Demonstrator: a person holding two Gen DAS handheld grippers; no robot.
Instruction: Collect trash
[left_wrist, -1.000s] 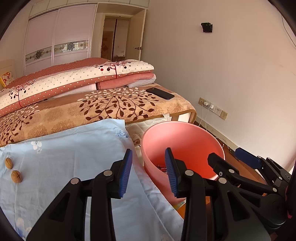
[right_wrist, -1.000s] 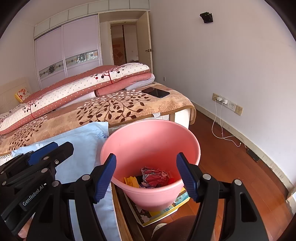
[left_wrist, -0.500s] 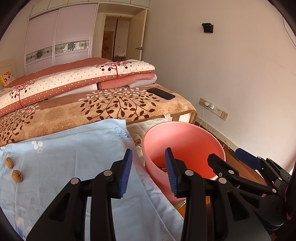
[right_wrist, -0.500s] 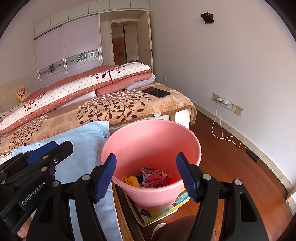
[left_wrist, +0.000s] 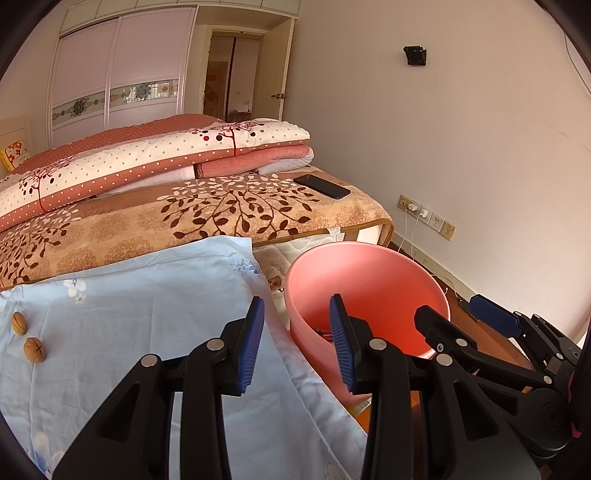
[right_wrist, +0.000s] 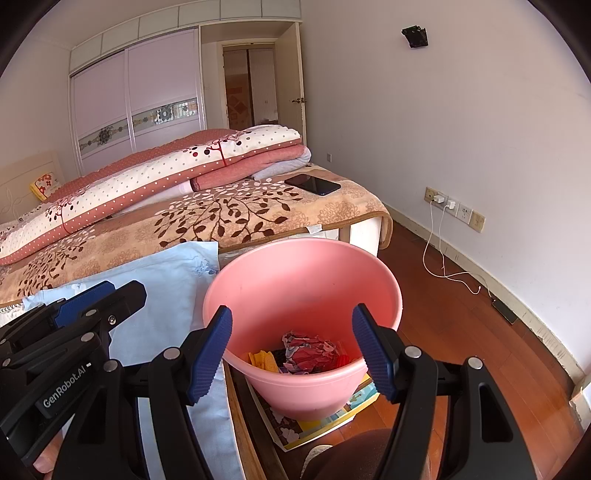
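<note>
The left gripper (left_wrist: 295, 341) and the right gripper (right_wrist: 291, 354) both stand released, holding nothing. Two brown walnut shells (left_wrist: 34, 349) lie on the light blue floral sheet (left_wrist: 147, 314) at nine o'clock. I judge the left gripper should go there, close gently, then carry each to the round pink plastic bin (right_wrist: 303, 280). Only the right view shows the crumpled paper trash (right_wrist: 308, 350) inside; only the left shows the shells.

white walls (right_wrist: 461, 122), wood floor (right_wrist: 461, 332), bed (right_wrist: 236, 218), perhaps wardrobe (right_wrist: 140, 107)
</note>
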